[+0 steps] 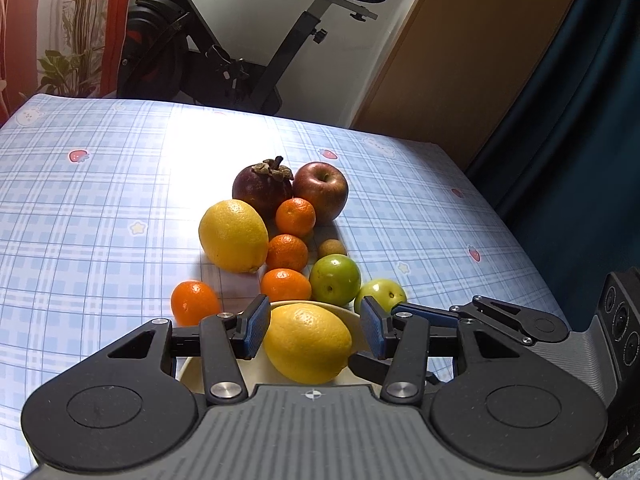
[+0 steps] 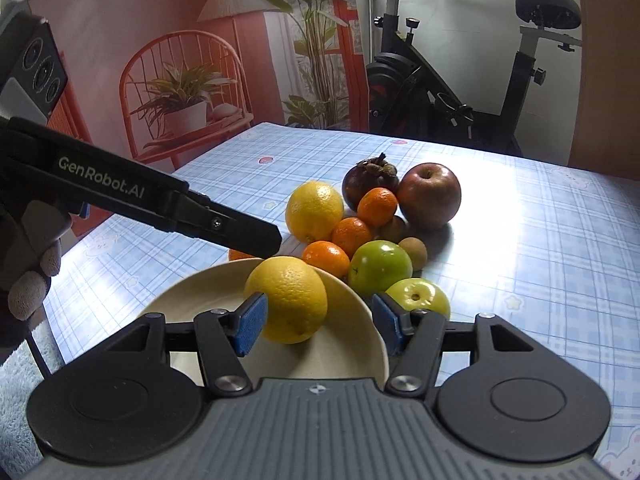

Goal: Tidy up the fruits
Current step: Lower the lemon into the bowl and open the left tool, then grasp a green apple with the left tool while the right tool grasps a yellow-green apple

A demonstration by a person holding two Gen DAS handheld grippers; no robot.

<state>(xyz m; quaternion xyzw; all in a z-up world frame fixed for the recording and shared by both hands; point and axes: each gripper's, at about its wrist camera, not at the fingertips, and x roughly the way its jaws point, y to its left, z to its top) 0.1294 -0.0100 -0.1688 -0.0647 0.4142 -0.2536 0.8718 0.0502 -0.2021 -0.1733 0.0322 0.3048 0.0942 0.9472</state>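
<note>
A yellow lemon point(image 1: 306, 342) point(image 2: 286, 298) lies in a cream plate point(image 1: 188, 368) point(image 2: 192, 304) at the near edge of the table. My left gripper point(image 1: 314, 328) stands open over it, its pads apart from the peel; in the right wrist view its tip point(image 2: 264, 236) hovers just above the lemon. My right gripper point(image 2: 318, 326) is open too, the lemon low between its pads with a wide gap on the right. Behind the plate sit a second lemon point(image 1: 233, 236), several tangerines point(image 1: 286, 252), two green apples point(image 1: 335, 280), a red apple point(image 1: 320, 190) and a mangosteen point(image 1: 262, 188).
A small brown longan point(image 1: 332, 248) lies among the fruit on the blue checked tablecloth point(image 1: 100, 208). An exercise bike point(image 1: 224, 40) stands past the far table edge. A gloved hand point(image 2: 28, 280) holds the left gripper. A dark curtain point(image 1: 580, 120) hangs at the right.
</note>
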